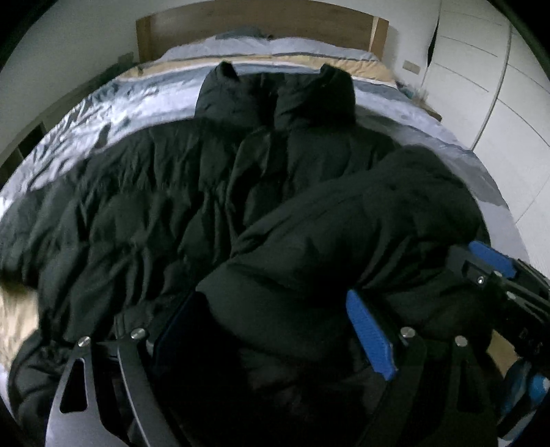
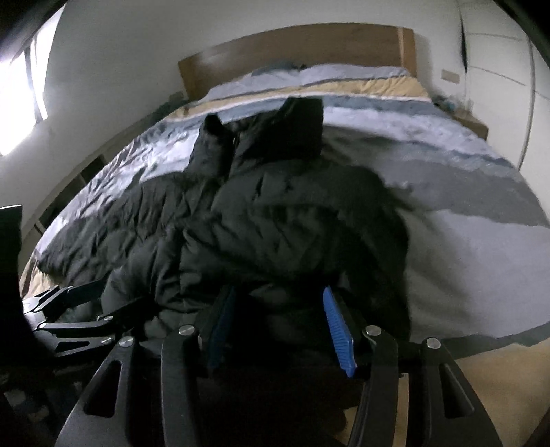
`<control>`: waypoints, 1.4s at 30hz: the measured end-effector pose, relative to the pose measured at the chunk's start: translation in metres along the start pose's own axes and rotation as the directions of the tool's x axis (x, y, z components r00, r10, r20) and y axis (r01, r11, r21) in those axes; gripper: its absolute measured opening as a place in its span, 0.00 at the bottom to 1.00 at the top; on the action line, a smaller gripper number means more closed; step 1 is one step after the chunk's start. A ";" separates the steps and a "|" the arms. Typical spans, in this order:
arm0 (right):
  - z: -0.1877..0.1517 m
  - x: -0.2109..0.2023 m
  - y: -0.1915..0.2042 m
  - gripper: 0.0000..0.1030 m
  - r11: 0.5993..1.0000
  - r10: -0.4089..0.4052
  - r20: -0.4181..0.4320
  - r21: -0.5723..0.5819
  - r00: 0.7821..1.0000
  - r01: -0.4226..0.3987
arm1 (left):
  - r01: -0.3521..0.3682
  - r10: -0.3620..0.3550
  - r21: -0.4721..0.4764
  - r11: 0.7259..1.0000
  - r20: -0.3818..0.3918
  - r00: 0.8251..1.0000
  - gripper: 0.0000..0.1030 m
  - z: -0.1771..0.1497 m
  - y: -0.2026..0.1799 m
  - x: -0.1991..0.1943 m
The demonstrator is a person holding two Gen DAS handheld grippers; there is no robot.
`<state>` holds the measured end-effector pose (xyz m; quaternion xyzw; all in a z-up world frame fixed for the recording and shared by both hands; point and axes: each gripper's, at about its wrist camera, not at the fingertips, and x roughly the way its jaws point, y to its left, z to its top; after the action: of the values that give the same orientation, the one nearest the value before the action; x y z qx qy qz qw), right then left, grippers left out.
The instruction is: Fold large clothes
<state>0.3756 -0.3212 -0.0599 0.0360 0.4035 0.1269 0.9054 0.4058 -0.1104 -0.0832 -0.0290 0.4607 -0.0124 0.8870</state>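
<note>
A large black puffer jacket [image 1: 165,206] lies spread on the bed, its hood at the far end. Its right side is folded over toward the middle in a thick bundle [image 1: 361,220]. My left gripper [image 1: 275,330] has its blue pads on either side of a thick fold of the jacket at the near edge. My right gripper [image 2: 278,326] holds the same bundle [image 2: 292,233] between its blue pads; it also shows at the right of the left wrist view [image 1: 488,268]. The left gripper shows at the left of the right wrist view [image 2: 79,309].
The bed [image 2: 481,247] has a grey and blue striped cover with a tan band and a wooden headboard [image 1: 261,27]. White wardrobe doors [image 1: 481,86] stand on the right. A bright window [image 2: 20,89] is on the left wall. Wooden floor [image 2: 481,371] shows near the bed's foot.
</note>
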 end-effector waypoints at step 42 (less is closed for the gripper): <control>-0.108 -0.205 0.104 0.58 0.995 -0.041 0.075 0.089 0.996 0.034 | -0.103 0.110 -0.039 0.994 0.259 0.960 0.85 -0.112 0.069 -0.285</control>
<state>0.1427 -0.2777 0.0330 0.0729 0.3741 0.0906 0.9201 0.1496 -0.0326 0.0808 -0.0169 0.3412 0.0450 0.9388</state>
